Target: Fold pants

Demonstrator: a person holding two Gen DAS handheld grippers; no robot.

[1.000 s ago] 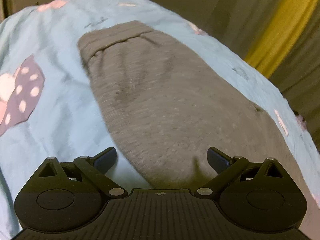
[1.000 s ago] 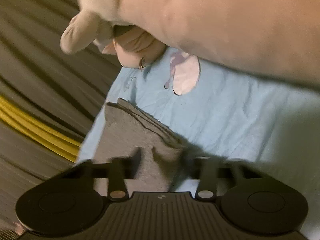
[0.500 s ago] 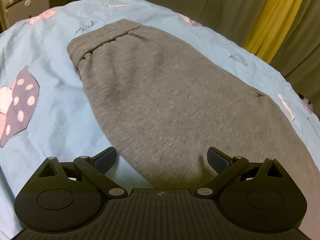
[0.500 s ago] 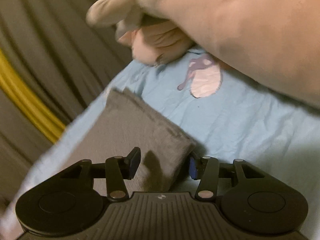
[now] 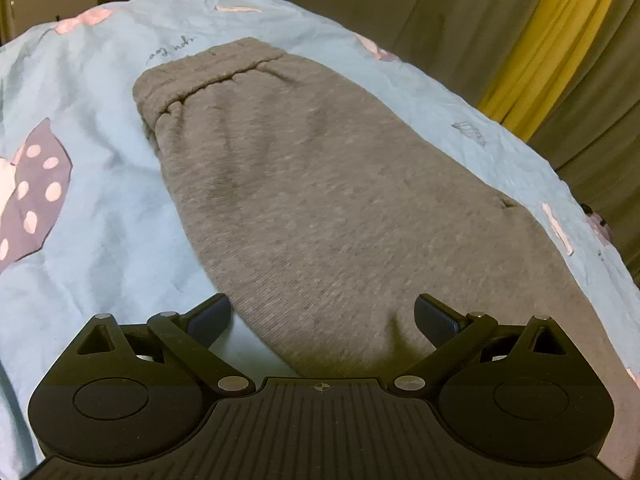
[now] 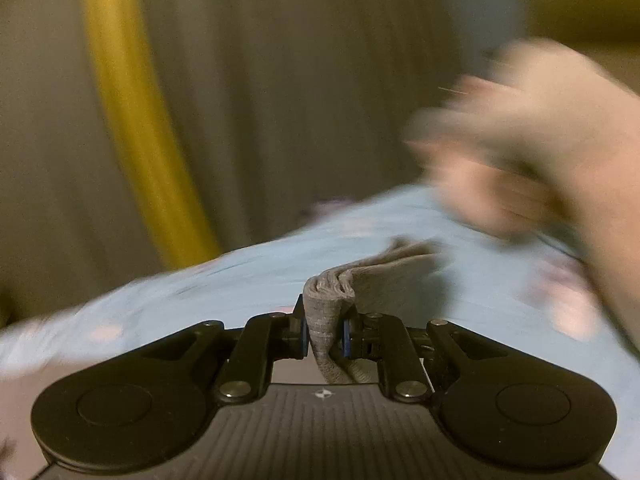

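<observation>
Right wrist view: right gripper (image 6: 324,334) fingers are closed tight on a bunched end of the grey pants (image 6: 328,320), low centre of frame. Behind it the blue sheet (image 6: 240,280), blurred, w/ a blurred hand (image 6: 520,152) at upper right.

Left wrist view: left gripper (image 5: 322,318) fingers spread wide, holding nothing. Pants (image 5: 320,200) lie flat across frame centre, waistband (image 5: 208,68) toward upper left, yellow curtain (image 5: 552,32) at upper right.

Black ribbed left claw (image 5: 322,316), silver screws, blue-padded fingers (image 5: 208,318)
</observation>
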